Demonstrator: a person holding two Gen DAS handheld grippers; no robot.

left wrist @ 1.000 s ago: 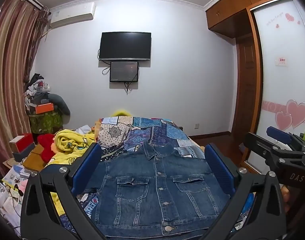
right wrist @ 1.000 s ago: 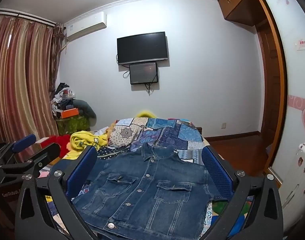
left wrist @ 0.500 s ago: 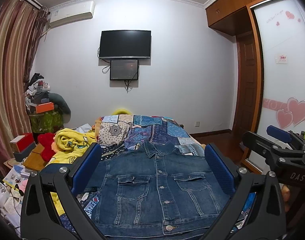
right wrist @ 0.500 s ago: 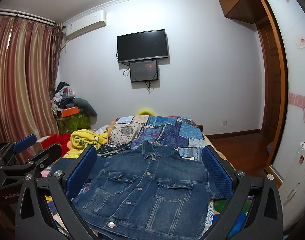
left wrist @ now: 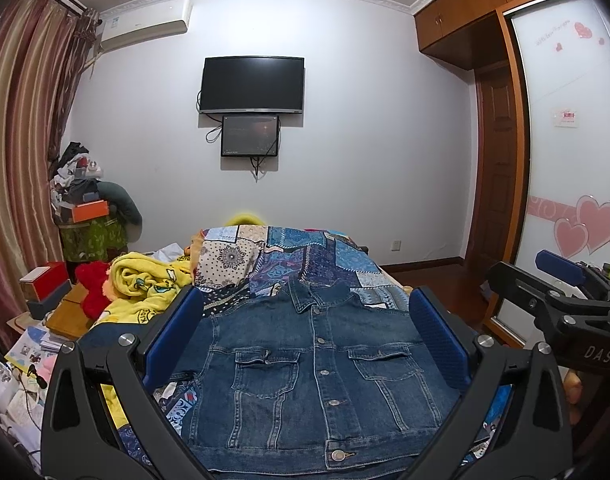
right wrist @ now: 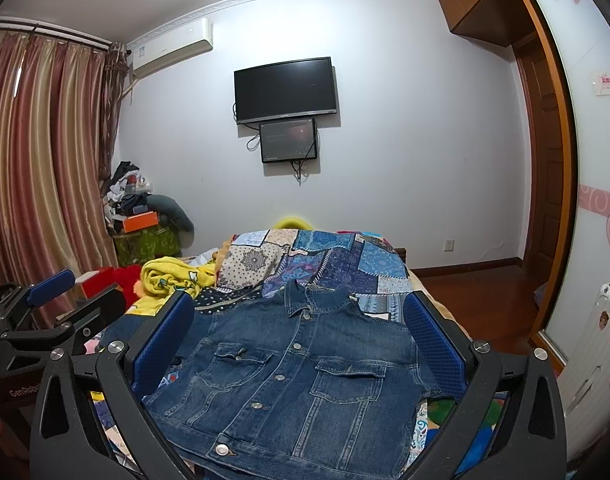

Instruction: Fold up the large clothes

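Note:
A blue denim jacket [left wrist: 317, 368] lies flat and buttoned on a patchwork bedspread [left wrist: 305, 260], collar toward the far wall; its sleeves do not show. My left gripper [left wrist: 305, 332] hovers above its hem, open, nothing between the blue pads. The right gripper [left wrist: 557, 280] shows at the right edge of the left wrist view. In the right wrist view the same jacket [right wrist: 301, 372] lies slightly askew, and my right gripper [right wrist: 301, 332] is open over it. The left gripper [right wrist: 53, 304] appears at that view's left edge.
A yellow blanket [left wrist: 145, 284] and a red plush [left wrist: 93, 284] lie at the bed's left. Boxes and papers [left wrist: 37, 320] crowd the floor on the left. A TV [left wrist: 253, 84] hangs on the far wall. A wardrobe [left wrist: 565, 160] and wooden floor are at the right.
Both grippers have tilted or risen slightly, so the room sits a little lower in view. The jacket has not moved and both grippers stay open.

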